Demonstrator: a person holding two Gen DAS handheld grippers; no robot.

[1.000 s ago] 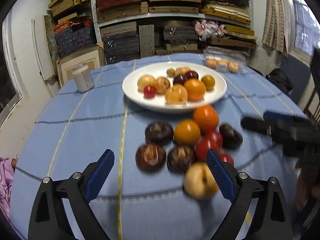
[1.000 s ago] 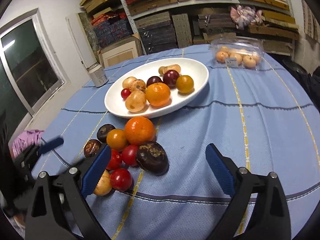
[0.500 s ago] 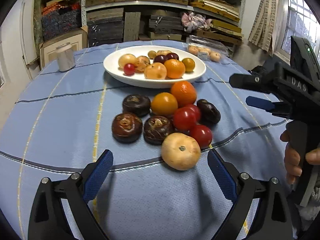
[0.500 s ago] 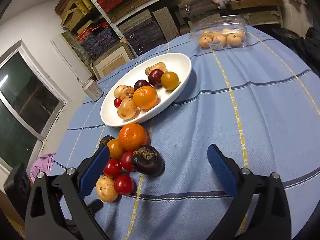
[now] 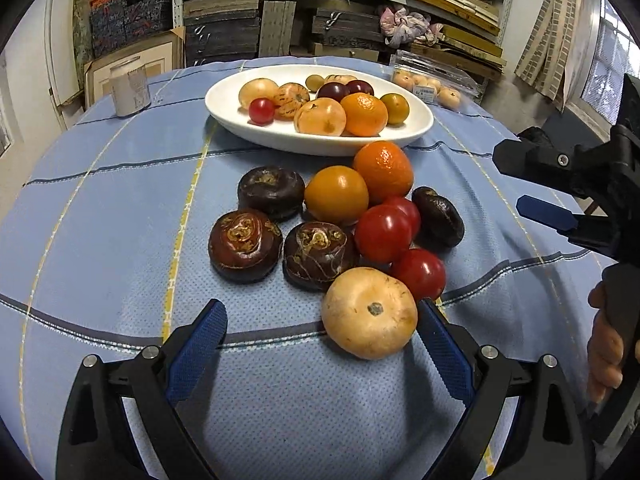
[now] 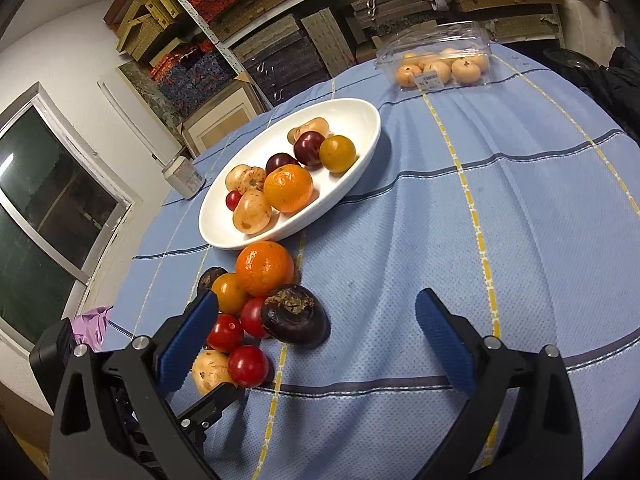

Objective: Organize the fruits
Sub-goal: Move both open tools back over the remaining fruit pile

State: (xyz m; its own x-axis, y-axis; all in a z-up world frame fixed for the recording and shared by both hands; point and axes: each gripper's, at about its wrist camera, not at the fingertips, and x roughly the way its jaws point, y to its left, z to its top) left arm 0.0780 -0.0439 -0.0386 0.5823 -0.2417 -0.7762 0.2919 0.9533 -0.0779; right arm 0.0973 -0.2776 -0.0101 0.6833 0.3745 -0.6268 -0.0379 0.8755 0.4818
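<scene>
Left gripper (image 5: 322, 334) fingers are spread wide, the tan round fruit (image 5: 369, 313) lying against its right finger. Right gripper (image 6: 316, 326) fingers are likewise spread, nothing held.

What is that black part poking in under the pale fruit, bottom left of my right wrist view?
Observer: It is the left tool. The left wrist view shows it open, with the pale round fruit just inside its right-side finger.
Operator: How many dark fruits are loose? I make out two.
Observer: Four dark brown fruits lie on the blue tablecloth. Two of them are hidden from you behind the pile.
Operator: Who holds the tool I am looking along?
Observer: A hand grips the handle of the right tool at the right edge of the left wrist view.
</scene>
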